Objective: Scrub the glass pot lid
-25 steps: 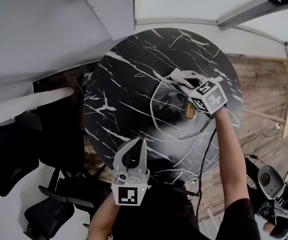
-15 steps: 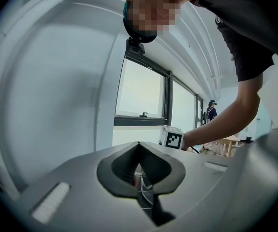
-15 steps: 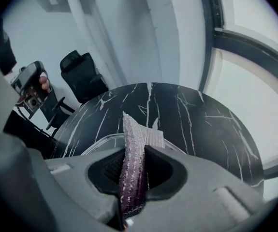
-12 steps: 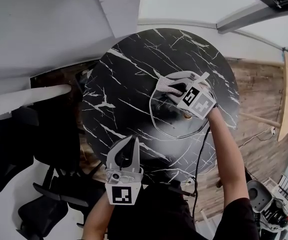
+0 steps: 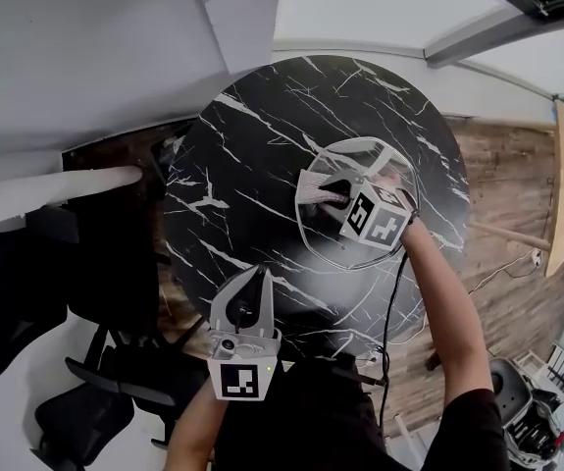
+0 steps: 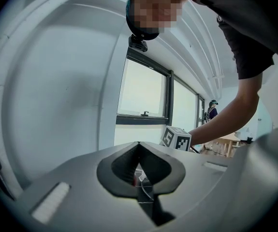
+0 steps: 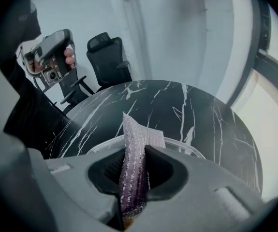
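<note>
The glass pot lid (image 5: pixel 399 180) lies flat on the round black marble table (image 5: pixel 242 165), right of centre. My right gripper (image 5: pixel 333 190) is over the lid, shut on a silvery-purple scrub cloth (image 5: pixel 319 188) that rests on the glass. In the right gripper view the cloth (image 7: pixel 135 144) stands out between the jaws, with the lid's rim (image 7: pixel 184 143) just beyond. My left gripper (image 5: pixel 260 275) hangs by the table's near edge, away from the lid. It is shut with nothing in it, as its own view confirms, where the left gripper (image 6: pixel 139 145) points up toward a window.
Black office chairs (image 5: pixel 26 292) stand to the table's left, one chair (image 7: pixel 107 57) showing beyond its far edge. A white wall (image 5: pixel 85 57) runs behind. Wooden floor (image 5: pixel 512 175) lies to the right. A cable (image 5: pixel 391 312) trails from the right gripper.
My right gripper has slid the cloth across the lid, leftward and nearer to me. The left gripper has hardly moved.
</note>
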The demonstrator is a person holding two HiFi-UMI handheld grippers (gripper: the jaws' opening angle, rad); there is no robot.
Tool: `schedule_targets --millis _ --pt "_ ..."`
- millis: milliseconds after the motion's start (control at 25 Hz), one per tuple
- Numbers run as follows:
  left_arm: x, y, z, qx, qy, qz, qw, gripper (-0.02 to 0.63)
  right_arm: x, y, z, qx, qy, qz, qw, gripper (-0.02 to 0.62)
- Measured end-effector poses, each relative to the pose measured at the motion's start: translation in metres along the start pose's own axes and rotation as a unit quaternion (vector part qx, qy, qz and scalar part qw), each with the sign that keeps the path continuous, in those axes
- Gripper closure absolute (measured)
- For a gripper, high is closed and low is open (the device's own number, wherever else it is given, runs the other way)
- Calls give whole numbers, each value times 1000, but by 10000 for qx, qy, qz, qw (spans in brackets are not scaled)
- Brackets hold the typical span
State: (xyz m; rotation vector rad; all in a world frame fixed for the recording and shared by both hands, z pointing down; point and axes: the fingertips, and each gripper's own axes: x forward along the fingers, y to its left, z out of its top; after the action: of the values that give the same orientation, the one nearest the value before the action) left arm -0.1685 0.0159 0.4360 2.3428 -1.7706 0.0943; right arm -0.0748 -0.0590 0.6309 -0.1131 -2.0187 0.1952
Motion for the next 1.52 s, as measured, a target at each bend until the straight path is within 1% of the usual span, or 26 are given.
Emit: schedule_targets --millis 120,200,400,640,840,920,1040,1280,1400,1520 --pt "-3 -2 -3 24 40 -17 10000 603 4 9 -2 -339 89 -201 9992 523" --pt "-4 -2 -4 15 48 -11 10000 603 8 15 -2 -463 170 -323 9983 523" --pt "-3 -3 -6 38 71 4 10000 603 16 34 4 -537 271 -191 9980 523" --pt "-2 -10 -5 33 94 -37 9999 603 19 50 4 -542 194 -238 9981 522" --pt "0 -18 -7 25 135 -80 9999 603 27 67 1 -751 235 -362 9962 522" --pt "1 -22 -5 7 106 -97 9999 603 28 75 -1 -783 225 -389 9959 522" --pt "3 -30 -3 81 131 -176 9997 603 27 86 -6 -834 165 -390 9956 522" --pt "5 -43 -2 147 193 -276 9993 603 27 107 -19 -1272 143 -598 9900 520" --pt "7 -50 -2 180 214 -326 9991 603 27 116 -24 -1319 102 -648 9891 520" --pt "8 -59 -4 129 269 -363 9989 603 25 128 -33 -1310 41 -640 9893 520"
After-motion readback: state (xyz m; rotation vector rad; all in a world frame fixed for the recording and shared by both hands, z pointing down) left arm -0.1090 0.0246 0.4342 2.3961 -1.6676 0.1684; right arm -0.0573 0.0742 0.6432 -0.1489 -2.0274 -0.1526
